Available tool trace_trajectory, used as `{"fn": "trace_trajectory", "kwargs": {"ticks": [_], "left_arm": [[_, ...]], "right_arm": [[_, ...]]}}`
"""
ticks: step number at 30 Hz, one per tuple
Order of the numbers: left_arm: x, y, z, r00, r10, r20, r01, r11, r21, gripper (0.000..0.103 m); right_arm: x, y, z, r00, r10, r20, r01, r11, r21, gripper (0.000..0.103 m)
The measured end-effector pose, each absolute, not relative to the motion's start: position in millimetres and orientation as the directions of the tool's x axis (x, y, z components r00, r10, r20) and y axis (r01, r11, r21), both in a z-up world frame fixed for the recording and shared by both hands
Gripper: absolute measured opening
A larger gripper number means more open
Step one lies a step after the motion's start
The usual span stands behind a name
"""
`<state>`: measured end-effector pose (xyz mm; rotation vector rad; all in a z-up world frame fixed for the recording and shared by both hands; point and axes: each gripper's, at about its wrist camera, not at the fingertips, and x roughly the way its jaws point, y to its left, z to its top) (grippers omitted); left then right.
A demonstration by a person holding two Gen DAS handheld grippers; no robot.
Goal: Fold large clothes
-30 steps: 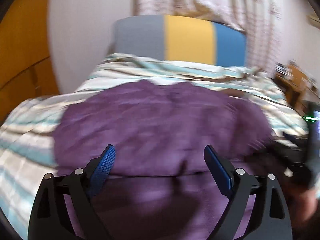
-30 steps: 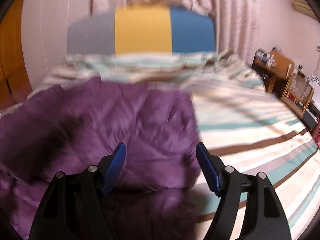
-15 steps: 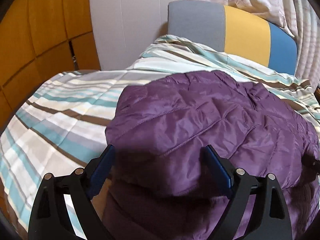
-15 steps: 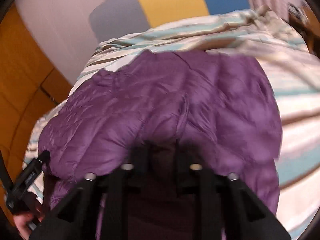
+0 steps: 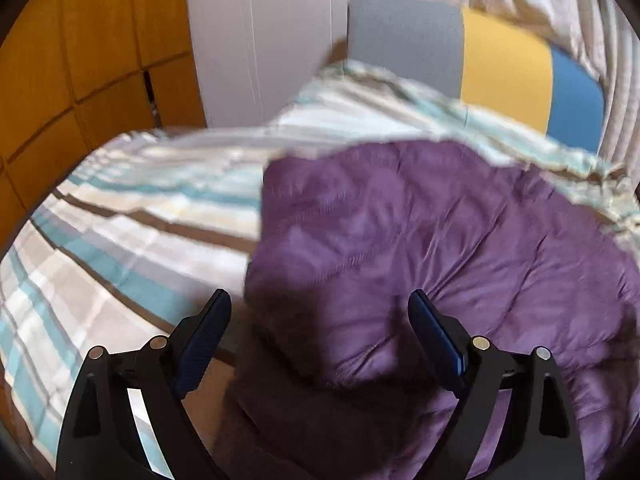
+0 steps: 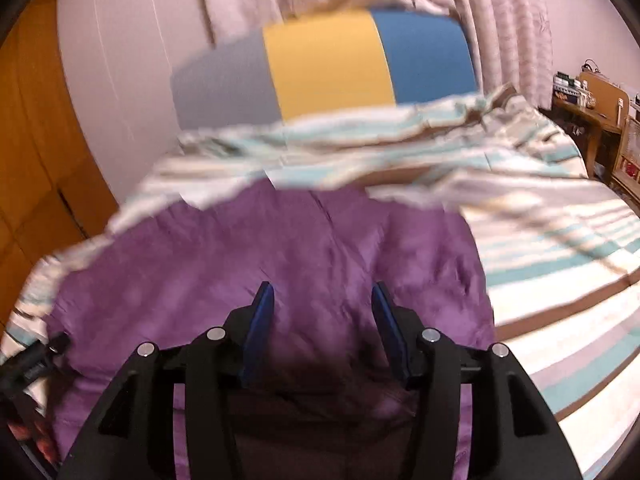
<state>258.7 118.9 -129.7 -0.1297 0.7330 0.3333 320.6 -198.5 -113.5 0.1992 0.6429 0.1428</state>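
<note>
The purple jacket (image 5: 420,240) lies spread on the striped bed (image 5: 132,220). The left hand-held gripper (image 5: 318,320) is wide apart over the jacket's near left edge, holding nothing; the right hand-held gripper (image 6: 322,320) is parted more narrowly above the middle, also holding nothing. For a good fold, each should probably pinch a hem corner through both layers and lift evenly. A rumpled blanket (image 6: 340,144) near the headboard (image 6: 332,64) crowds the far side

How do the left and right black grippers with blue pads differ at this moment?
The left gripper is spread wider than the right gripper. Left sits at the purple quilted jacket's left edge, beside the striped bedspread; right sits over its middle. Both are open, gripping nothing.
</note>
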Motion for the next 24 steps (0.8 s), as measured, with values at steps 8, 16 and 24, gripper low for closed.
{"fn": "trace_trajectory", "kwargs": {"ticks": [8, 16, 24], "left_arm": [[322, 78, -131, 0.695, 0.229, -0.682, -0.209, 0.971, 0.114, 0.089], [346, 108, -169, 0.632, 0.169, -0.756, -0.231, 0.973, 0.024, 0.088], [333, 104, -154, 0.649, 0.196, -0.735, -0.238, 0.97, 0.048, 0.09]], "right_arm": [[384, -133, -112, 0.71, 0.28, -0.646, -0.228, 0.959, 0.165, 0.053], [380, -134, -174, 0.683, 0.199, -0.703, -0.2, 0.976, 0.083, 0.056], [369, -128, -173, 0.698, 0.161, -0.698, -0.195, 0.98, 0.031, 0.058]]}}
